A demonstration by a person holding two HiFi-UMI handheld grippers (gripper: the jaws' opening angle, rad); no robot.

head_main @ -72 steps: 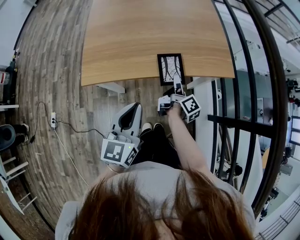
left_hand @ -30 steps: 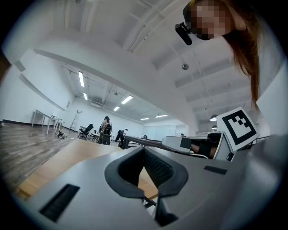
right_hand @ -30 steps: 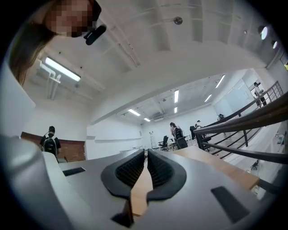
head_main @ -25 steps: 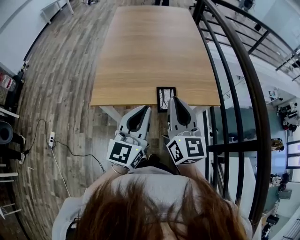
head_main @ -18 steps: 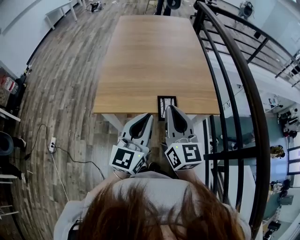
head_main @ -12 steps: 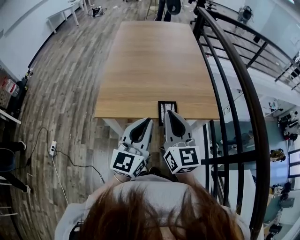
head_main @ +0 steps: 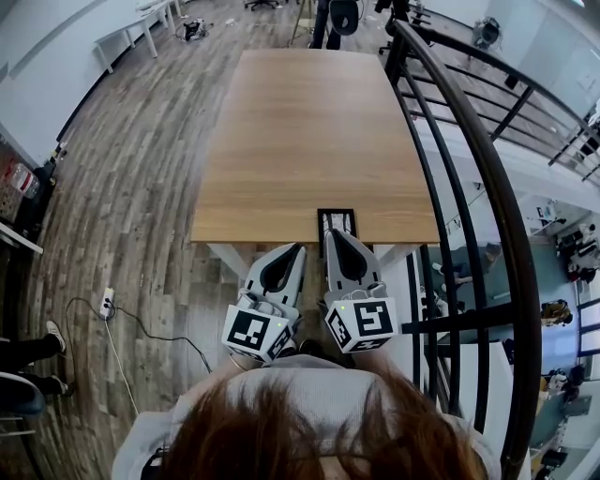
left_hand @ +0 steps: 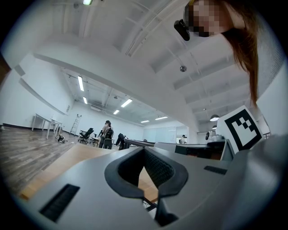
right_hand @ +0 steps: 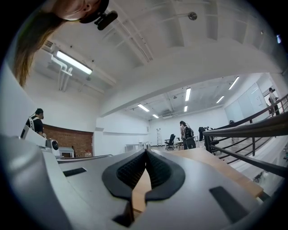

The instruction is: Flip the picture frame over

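Observation:
The picture frame [head_main: 337, 221], black with a pale picture facing up, lies flat at the near edge of the wooden table [head_main: 300, 131], right of its middle. Both grippers hover side by side close to my body, below the table's front edge. My right gripper [head_main: 330, 233] is shut and holds nothing, its tip just short of the frame's near edge in the head view. My left gripper [head_main: 296, 247] sits to its left, also shut and holding nothing. In the left gripper view the left gripper [left_hand: 144, 148] points level along the tabletop, as does the right gripper [right_hand: 146, 150] in its own view.
A black metal railing [head_main: 487, 187] runs along the table's right side. People and office chairs [head_main: 330, 14] stand beyond the far end. On the wooden floor at the left lie a cable with a power strip [head_main: 108, 302], and a person's feet [head_main: 52, 337] show at the edge.
The right gripper has drawn back from the frame's near edge and now sits beside the left one. The frame lies where it was. The head view has tilted up, showing more of the room.

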